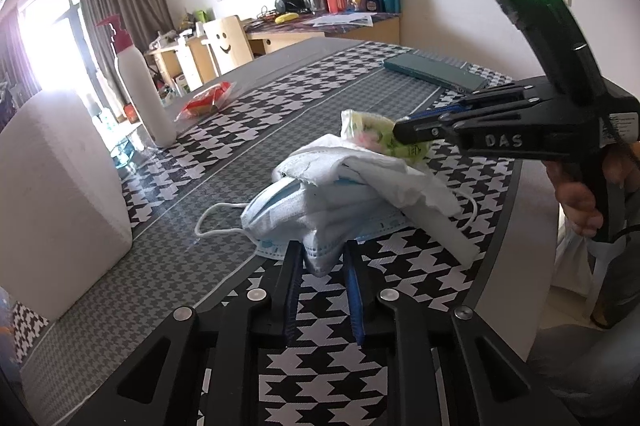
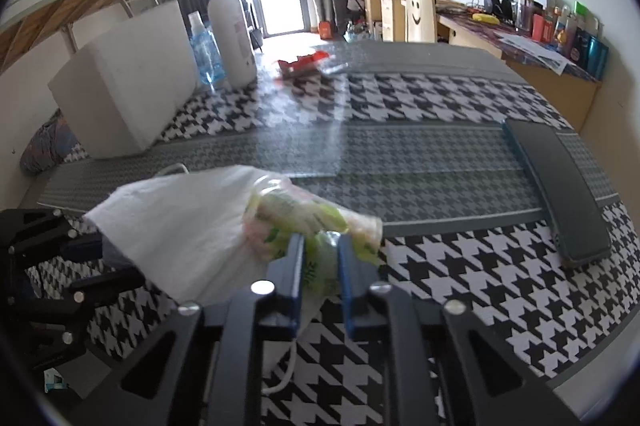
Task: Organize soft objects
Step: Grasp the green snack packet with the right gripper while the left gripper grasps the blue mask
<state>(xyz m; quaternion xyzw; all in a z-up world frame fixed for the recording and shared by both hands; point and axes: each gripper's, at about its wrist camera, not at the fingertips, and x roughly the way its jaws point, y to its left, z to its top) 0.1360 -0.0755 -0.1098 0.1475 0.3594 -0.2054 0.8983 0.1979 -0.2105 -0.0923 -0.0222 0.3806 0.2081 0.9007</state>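
A heap of soft things lies on the houndstooth table cloth (image 1: 320, 366): blue face masks (image 1: 280, 209) at the bottom, a white tissue (image 1: 360, 165) draped over them, and a green-and-pink tissue packet (image 1: 368, 133) on top. My left gripper (image 1: 323, 264) is shut on the near corner of the lowest face mask. From the right, my right gripper (image 1: 400, 135) reaches in. In the right wrist view, my right gripper (image 2: 321, 254) is shut on the tissue packet (image 2: 304, 214), with the white tissue (image 2: 180, 226) spread to its left.
A white foam block (image 1: 56, 201) stands at the left, with a white pump bottle (image 1: 140, 85) and a blue bottle (image 2: 206, 49) behind it. A red packet (image 1: 206, 101) lies further back. A dark green flat case (image 2: 560, 185) lies at the right near the table edge.
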